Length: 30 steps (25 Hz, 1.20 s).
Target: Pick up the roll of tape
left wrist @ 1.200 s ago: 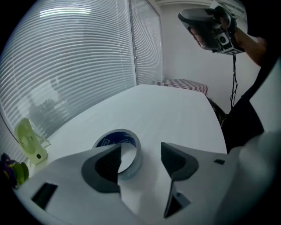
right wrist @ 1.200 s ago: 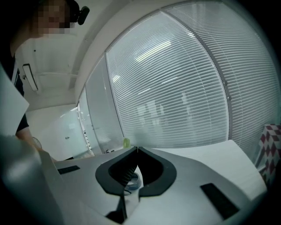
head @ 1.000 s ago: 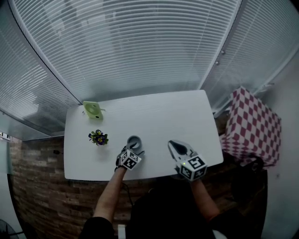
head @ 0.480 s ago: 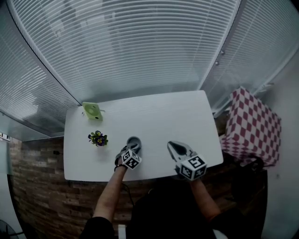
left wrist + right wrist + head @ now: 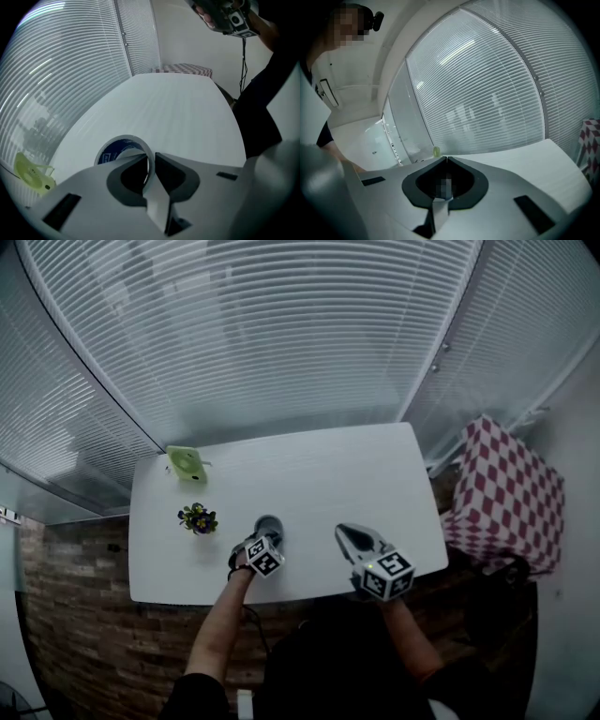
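Note:
The roll of tape (image 5: 269, 523) is a grey ring with a blue inner label; it lies flat on the white table (image 5: 328, 474), near the front edge. My left gripper (image 5: 267, 536) points steeply down at it. In the left gripper view the jaws are closing on the roll of tape (image 5: 123, 143), and the left gripper (image 5: 151, 157) pinches the near wall of the ring, one tip inside the hole and one outside. My right gripper (image 5: 350, 536) hovers to the right of the roll, apart from it. Seen in its own view, the right gripper (image 5: 446, 159) is shut and holds nothing.
A small potted plant with purple flowers (image 5: 198, 517) stands left of the roll. A light green object (image 5: 187, 463) sits at the table's far left corner. A red-and-white checked box (image 5: 506, 493) stands off the table's right end. Blinds line the far side.
The left gripper's jaws have closed from wide open onto the wall of the roll, and the gripper has rolled a little. The right gripper has not moved.

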{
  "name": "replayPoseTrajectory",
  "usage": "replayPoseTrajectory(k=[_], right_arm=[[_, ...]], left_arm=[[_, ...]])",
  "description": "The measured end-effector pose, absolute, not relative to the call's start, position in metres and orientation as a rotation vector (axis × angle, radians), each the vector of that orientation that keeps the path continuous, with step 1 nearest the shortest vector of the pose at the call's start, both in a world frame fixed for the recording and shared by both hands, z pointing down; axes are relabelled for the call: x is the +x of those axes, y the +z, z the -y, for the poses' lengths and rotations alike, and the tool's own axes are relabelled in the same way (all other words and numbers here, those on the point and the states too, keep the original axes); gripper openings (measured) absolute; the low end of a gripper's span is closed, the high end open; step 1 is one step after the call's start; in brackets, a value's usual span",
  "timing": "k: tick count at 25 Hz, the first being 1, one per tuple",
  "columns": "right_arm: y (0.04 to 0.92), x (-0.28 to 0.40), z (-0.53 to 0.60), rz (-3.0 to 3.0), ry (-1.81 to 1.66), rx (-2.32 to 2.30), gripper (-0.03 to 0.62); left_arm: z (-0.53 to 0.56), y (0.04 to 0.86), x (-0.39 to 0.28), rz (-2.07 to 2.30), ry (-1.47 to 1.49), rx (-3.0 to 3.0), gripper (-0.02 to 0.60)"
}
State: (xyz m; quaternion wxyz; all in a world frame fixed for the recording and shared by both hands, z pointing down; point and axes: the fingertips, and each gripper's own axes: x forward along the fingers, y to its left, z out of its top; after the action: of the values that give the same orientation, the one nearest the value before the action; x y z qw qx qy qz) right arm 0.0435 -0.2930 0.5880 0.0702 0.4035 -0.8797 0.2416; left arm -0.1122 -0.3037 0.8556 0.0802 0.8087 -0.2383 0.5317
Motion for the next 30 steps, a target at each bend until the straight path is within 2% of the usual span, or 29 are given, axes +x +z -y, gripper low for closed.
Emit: replayPoseTrajectory(k=[8, 17, 23, 30], right_arm=[[0.586, 0.046, 0.292, 2.662, 0.737, 1.222, 0.008], [0.585, 0.035, 0.292, 2.68, 0.721, 1.183, 0.008], [0.583, 0.035, 0.291, 2.685, 0.744, 1.185, 0.008], [0.582, 0.028, 0.29, 2.705, 0.711, 1.17, 0.008]], left_arm=[[0.292, 0.848, -0.106, 0.839, 1.454, 2.463, 0.049], [0.308, 0.786, -0.102, 1.102, 1.08, 2.572, 0.048], [0.317, 0.725, -0.118, 1.351, 0.724, 2.523, 0.048], [0.3, 0.676, -0.131, 1.471, 0.476, 2.511, 0.048]])
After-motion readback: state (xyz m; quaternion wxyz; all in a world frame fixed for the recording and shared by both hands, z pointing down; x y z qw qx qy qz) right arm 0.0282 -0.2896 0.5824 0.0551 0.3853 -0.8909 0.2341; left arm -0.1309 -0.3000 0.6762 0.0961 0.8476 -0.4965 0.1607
